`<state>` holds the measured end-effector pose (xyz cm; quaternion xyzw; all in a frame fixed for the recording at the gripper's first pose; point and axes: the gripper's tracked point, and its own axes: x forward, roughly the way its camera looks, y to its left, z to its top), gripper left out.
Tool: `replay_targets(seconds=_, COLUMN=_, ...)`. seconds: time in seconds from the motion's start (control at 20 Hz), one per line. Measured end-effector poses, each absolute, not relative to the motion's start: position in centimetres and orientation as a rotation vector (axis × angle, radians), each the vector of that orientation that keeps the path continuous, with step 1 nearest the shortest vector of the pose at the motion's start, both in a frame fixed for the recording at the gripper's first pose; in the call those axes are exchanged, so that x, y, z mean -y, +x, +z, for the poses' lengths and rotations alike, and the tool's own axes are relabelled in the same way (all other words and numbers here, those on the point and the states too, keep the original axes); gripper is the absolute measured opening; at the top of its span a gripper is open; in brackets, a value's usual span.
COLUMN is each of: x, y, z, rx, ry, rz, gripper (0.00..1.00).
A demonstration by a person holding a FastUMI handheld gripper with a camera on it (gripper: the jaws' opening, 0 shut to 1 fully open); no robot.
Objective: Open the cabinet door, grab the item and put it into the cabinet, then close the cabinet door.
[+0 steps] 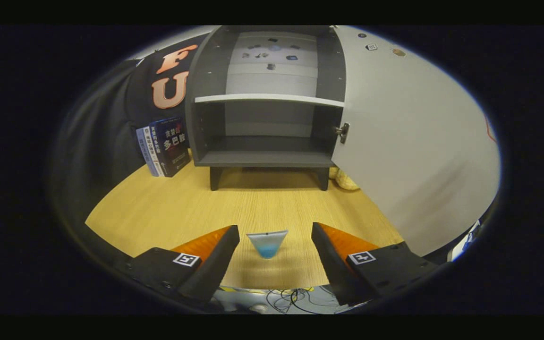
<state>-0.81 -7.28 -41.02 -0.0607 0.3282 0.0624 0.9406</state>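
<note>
A small grey cabinet point(267, 158) on short legs stands at the far side of the wooden table, its white door point(409, 141) swung wide open to the right. Inside are a white shelf point(267, 98) and a bare lower compartment. A small cup-like item point(267, 243), pale on top and blue below, sits on the table between my fingers, near the front edge. My gripper point(274, 241) is open, its fingers on either side of the item without touching it.
Several books point(164, 146) stand upright left of the cabinet against the black cloth wall. A yellowish object point(345, 180) lies behind the open door by the cabinet's right leg. Cables point(291, 297) lie on the floor below the table's front edge.
</note>
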Motion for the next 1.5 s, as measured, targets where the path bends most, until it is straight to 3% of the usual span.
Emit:
replay_targets(seconds=0.5, x=7.4, y=-0.2, z=-47.0, rx=-0.777, ry=-0.107, rz=0.187, gripper=0.99)
replay_targets(seconds=0.6, x=7.2, y=-0.3, z=-47.8, rx=-0.798, ry=-0.104, rz=0.211, gripper=0.95)
replay_targets(seconds=0.7, x=6.8, y=-0.5, z=-48.2, rx=-0.816, ry=-0.092, rz=0.242, gripper=0.84)
replay_targets(seconds=0.75, x=6.8, y=-0.2, z=-48.2, rx=-0.815, ry=-0.09, rz=0.252, gripper=0.65)
replay_targets(seconds=0.85, x=6.5, y=-0.2, z=-48.3, rx=-0.823, ry=-0.092, rz=0.27, gripper=0.59)
replay_targets(seconds=1.2, x=6.2, y=-1.0, z=-45.4, rx=-0.862, ry=-0.029, rz=0.281, gripper=0.57)
replay_targets(seconds=1.5, x=6.3, y=-0.6, z=-38.5, rx=-0.829, ry=-0.036, rz=0.286, gripper=0.57)
